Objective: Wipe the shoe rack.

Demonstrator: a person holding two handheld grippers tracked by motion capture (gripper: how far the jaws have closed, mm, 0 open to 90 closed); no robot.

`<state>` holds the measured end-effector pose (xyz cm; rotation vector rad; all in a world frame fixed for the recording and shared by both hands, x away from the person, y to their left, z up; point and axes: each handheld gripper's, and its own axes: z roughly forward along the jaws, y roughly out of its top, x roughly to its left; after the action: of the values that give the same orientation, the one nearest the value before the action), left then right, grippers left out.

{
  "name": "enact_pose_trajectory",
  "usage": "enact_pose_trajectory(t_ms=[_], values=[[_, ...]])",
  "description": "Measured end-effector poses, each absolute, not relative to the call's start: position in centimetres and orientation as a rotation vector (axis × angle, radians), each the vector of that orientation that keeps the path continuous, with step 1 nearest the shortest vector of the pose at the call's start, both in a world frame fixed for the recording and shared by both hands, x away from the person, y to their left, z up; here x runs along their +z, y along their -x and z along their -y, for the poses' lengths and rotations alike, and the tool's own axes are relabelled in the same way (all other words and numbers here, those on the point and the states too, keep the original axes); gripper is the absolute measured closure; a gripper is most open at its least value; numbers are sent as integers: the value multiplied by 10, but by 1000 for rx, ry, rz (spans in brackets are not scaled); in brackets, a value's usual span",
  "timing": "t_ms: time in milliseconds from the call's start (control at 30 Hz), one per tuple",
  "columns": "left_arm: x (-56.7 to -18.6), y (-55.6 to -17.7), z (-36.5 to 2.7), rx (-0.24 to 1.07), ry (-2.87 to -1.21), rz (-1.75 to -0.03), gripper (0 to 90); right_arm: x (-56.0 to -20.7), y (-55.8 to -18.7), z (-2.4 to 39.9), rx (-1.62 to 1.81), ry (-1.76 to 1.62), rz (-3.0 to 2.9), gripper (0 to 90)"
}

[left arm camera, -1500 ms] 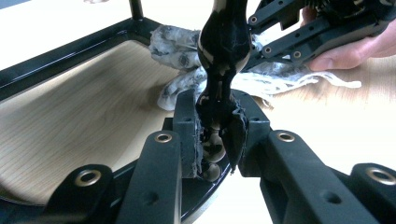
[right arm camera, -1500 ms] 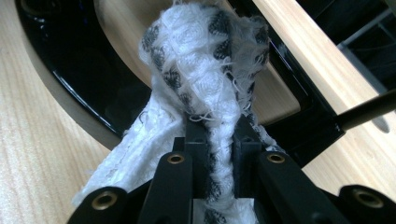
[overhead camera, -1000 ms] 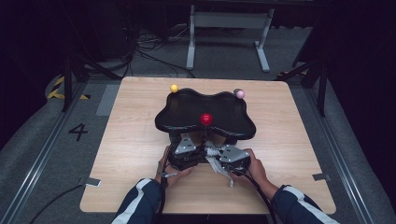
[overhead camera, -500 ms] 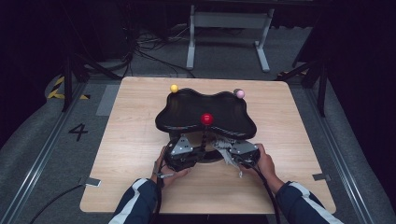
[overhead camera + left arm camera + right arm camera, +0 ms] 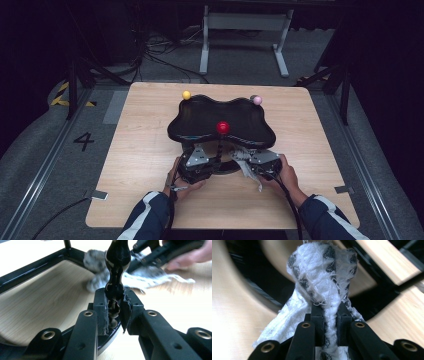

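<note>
Seen from the high view, a black wavy-edged stand (image 5: 200,120) sits at the centre of the frame on the wooden table (image 5: 140,150), with a yellow ball (image 5: 186,94) at its upper left, a pink ball (image 5: 257,100) at its upper right and a red ball (image 5: 223,127) on a post toward its lower edge. Just below it, the left gripper (image 5: 212,162) sits left of centre and the right gripper (image 5: 245,165) right of centre, both pointing in under the stand's lower edge. A white cloth (image 5: 251,172) trails from the right gripper toward the lower right.

Next, the left gripper view: its jaws are clamped on a thin black post (image 5: 115,277) that rises straight up the middle of the frame, its long axis vertical. The cloth (image 5: 150,280) lies bunched beyond the post, spreading to the upper right, where the other hand (image 5: 192,257) shows.

Lastly, the right gripper view: the jaws pinch the cloth (image 5: 324,277), which stands up in a wad at centre frame, with the black base ring (image 5: 262,297) curving behind it.

Judging by this, the wipe turns on the post lying just left of the cloth in the high view, so the right hand is the one to carry the wad across to it while the left steadies the stand.
</note>
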<state>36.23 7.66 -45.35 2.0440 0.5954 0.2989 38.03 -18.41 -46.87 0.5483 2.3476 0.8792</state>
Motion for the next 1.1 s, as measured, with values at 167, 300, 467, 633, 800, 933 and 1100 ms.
enact_pose_trajectory(t_ms=[167,300,467,633,800,933,1100], values=[[-457,-364,-67,286,-2023,-616,746,-465,-365,167,939,-495,-2360,807],[-457,-364,-64,285,-2018,-616,743,-465,-354,153,938,-436,-2361,807],[-455,-361,-70,292,-2020,-597,670,-464,-357,158,948,-460,-2373,806],[-450,-359,-82,291,-2034,-572,621,-464,-359,166,937,-494,-2368,806],[-448,-358,-88,271,-2023,-564,726,-465,-360,172,918,-515,-2365,806],[-450,-359,-83,274,-2028,-557,748,-467,-363,179,893,-556,-2360,806],[-451,-360,-82,272,-2026,-562,742,-469,-370,185,868,-591,-2352,806]])
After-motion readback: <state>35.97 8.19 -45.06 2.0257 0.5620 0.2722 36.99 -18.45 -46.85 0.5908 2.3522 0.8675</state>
